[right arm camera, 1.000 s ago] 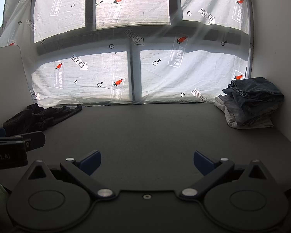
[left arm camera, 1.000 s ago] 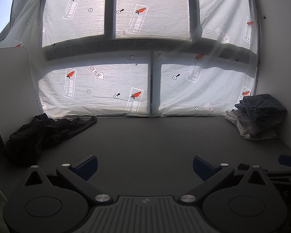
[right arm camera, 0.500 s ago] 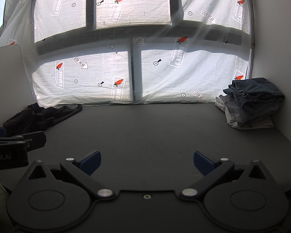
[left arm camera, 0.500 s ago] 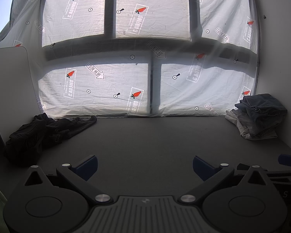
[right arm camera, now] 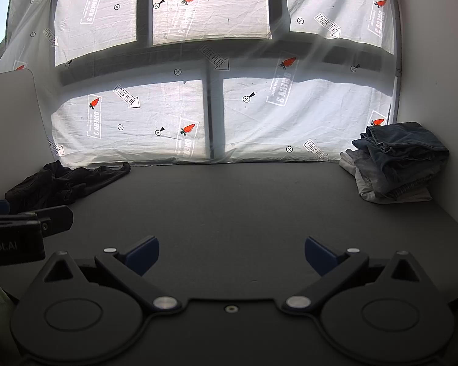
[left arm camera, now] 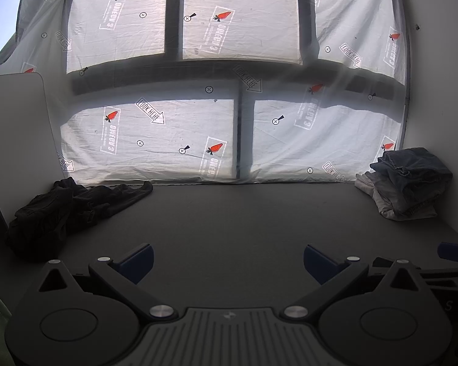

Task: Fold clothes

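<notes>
You have the dark grey matte surface [left arm camera: 229, 222] spread out ahead of you. At its far left corner lies a crumpled heap of black clothes [left arm camera: 73, 204], just before the white rounded panel [left arm camera: 15, 140] standing at the left edge. At the far right corner sits a folded stack of blue denim and pale grey garments [left arm camera: 409, 180], against the right wall. Behind both, along the far edge, hangs a white printed sheet with carrot logos [left arm camera: 174, 140]. The two piles lie well apart.
</notes>
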Action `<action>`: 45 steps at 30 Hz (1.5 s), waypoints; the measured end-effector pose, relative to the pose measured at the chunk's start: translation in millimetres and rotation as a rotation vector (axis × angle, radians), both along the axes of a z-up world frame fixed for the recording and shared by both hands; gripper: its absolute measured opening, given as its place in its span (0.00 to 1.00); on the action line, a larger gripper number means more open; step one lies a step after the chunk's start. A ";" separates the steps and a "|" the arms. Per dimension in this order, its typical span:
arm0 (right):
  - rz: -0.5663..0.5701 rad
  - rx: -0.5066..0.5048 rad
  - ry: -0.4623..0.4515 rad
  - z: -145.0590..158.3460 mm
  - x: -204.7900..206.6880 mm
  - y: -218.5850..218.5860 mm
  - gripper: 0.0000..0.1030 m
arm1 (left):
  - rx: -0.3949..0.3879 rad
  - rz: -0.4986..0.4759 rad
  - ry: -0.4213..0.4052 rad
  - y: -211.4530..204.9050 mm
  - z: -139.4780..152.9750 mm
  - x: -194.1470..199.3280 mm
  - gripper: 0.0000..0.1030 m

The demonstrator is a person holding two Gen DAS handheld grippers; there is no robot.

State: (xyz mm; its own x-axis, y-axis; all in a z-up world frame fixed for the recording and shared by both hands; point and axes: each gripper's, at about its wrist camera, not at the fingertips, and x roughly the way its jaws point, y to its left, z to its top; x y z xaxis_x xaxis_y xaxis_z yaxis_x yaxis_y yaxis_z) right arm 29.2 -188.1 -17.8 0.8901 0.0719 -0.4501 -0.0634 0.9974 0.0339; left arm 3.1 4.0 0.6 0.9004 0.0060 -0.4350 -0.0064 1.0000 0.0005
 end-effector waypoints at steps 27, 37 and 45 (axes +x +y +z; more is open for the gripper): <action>-0.009 -0.003 -0.002 -0.7 0.5 5.1 1.00 | 0.001 -0.003 0.005 3.4 -5.3 -1.7 1.00; -0.004 -0.001 0.020 -6.7 4.1 6.2 1.00 | -0.004 0.007 0.030 9.3 -11.5 0.7 1.00; -0.009 0.000 0.054 -11.7 25.8 2.9 1.00 | -0.012 0.011 0.066 5.9 -14.9 27.1 1.00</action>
State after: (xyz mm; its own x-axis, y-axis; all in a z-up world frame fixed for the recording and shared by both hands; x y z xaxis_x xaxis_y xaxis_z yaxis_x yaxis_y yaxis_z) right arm 55.0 -185.2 -29.5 0.8653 0.0643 -0.4971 -0.0528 0.9979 0.0370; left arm 30.2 9.8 -14.3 0.8696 0.0099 -0.4936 -0.0174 0.9998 -0.0105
